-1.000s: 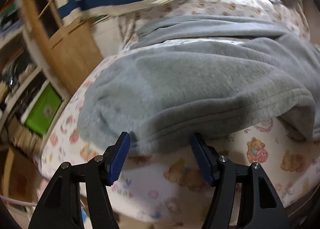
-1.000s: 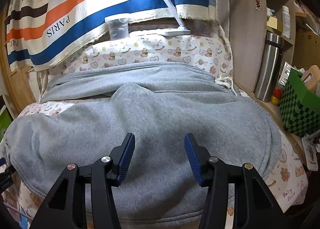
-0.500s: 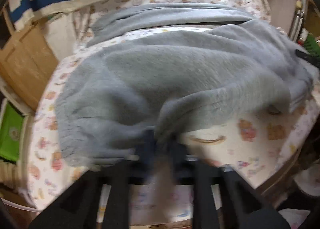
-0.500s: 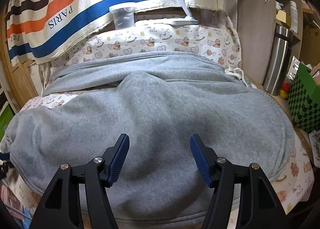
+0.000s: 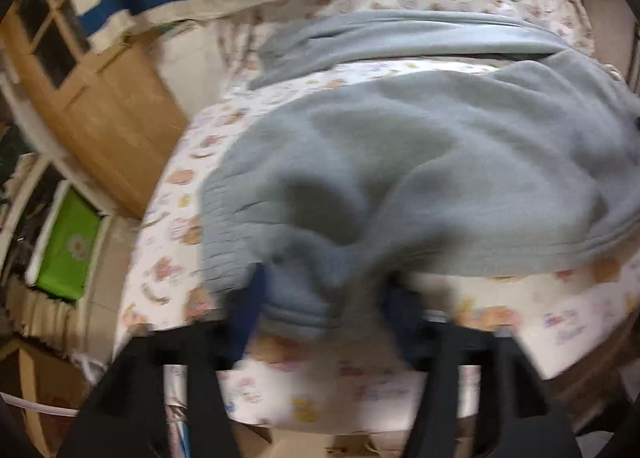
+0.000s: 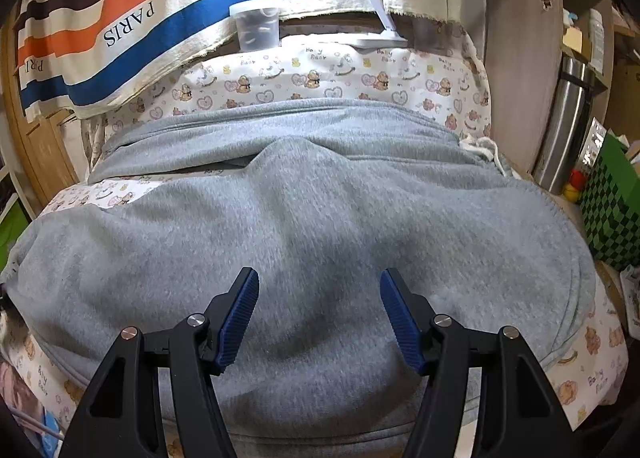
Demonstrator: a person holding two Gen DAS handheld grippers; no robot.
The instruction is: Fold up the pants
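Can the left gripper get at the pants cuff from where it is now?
Probably yes. The left gripper has just been opening, and its jaws stand apart with a bunched fold of the grey pants between them. The cuff lies just beside it, uncovered. The view is blurred.

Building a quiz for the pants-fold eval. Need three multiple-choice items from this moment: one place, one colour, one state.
1. Where is the steel flask?
A. on the pants
B. right of the bed, beside the green checked box
C. under the lamp

2. What colour are the sweatpants?
A. grey
B. navy
C. beige

3. How does the right gripper stand?
A. shut on the cuff
B. shut, holding nothing
C. open above the fabric

Key: 1 B, it stands at the right edge next to the box. 2 A, grey fleece in both views. 3 C, its blue pads are wide apart with nothing pinched between them.
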